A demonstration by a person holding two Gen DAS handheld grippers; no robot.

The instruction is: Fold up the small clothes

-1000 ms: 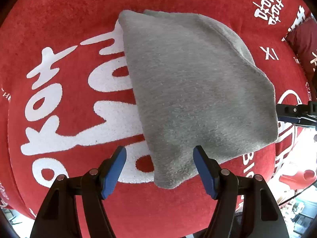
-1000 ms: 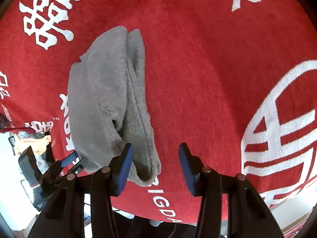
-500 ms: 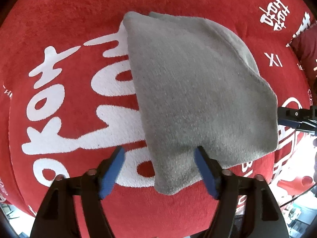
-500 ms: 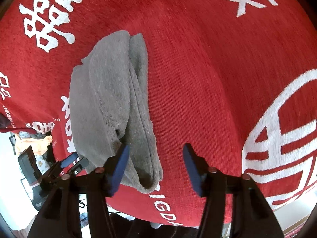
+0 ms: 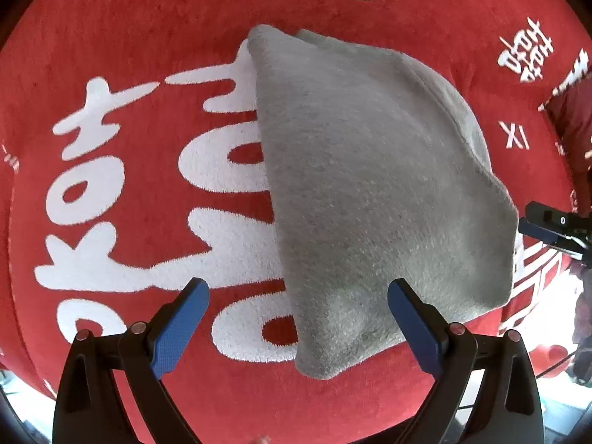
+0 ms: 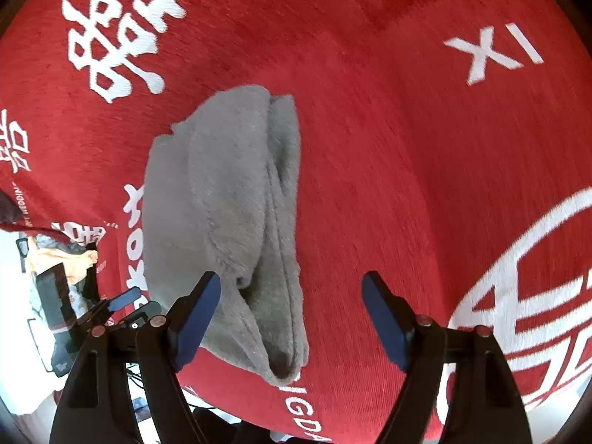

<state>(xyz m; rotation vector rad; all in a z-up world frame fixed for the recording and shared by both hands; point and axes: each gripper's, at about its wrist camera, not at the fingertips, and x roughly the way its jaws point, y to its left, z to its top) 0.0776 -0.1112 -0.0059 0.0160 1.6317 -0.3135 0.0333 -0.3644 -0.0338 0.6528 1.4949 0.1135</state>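
So I've got the grey cloth [image 5: 370,192] lying folded on the red blanket [image 5: 148,29] with the big white characters, one corner near my left gripper [image 5: 298,312]. That gripper's blue pads [image 5: 177,327] have just been spreading and now stand wide apart, the corner lying loose between them. My right gripper [image 6: 290,312] has just been opening too, apart over the cloth's layered end, gripping nothing.

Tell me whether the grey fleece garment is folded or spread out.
Folded: the grey fleece garment lies on the red cloth in stacked layers, doubled edges showing at its near end.
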